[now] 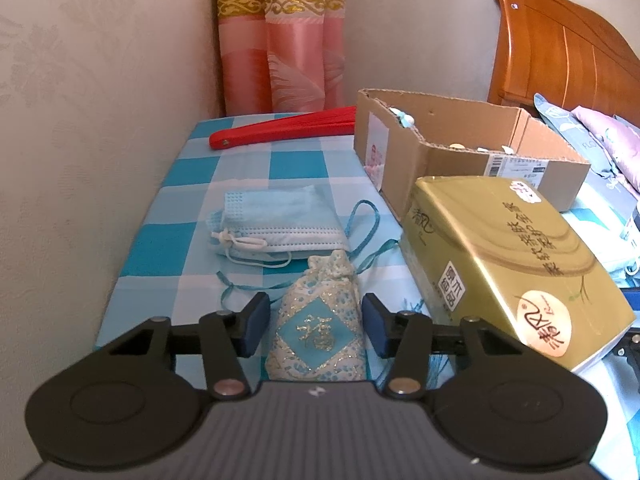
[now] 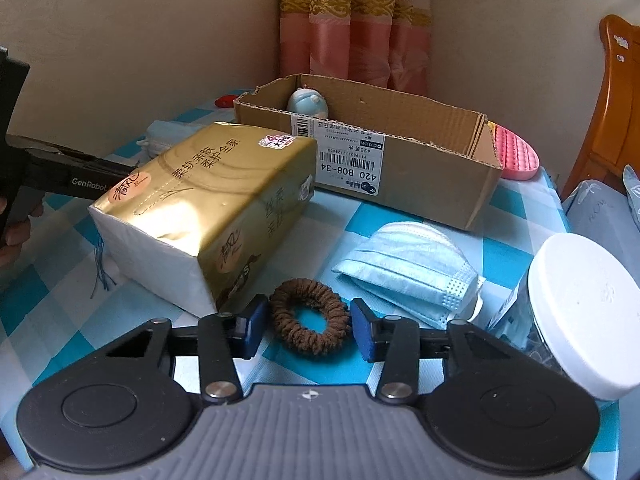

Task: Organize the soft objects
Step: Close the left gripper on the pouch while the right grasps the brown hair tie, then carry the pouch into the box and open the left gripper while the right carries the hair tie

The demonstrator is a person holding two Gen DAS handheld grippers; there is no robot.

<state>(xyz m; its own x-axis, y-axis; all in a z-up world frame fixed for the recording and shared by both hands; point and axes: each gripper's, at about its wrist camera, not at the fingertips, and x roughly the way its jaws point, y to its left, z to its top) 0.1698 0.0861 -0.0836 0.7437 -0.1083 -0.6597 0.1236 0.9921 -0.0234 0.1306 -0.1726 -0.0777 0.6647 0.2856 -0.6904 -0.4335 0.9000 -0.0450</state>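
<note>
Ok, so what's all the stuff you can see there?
pouch: one, blue-white, table front
masks: two piles, light blue, one left of the tissues, one right
tissues: one pack, gold, middle
hair tie: one, brown, front
box: one, brown, back
toy: one, light blue, in box
fan: one, red, back left
mat: one, pink, behind box
jar: one, white lid, right
table: one, blue checks
curtain: pink, corner
headboard: one, wooden, right
left tool: black, around pouch
right tool: black, pads touching hair tie
</note>
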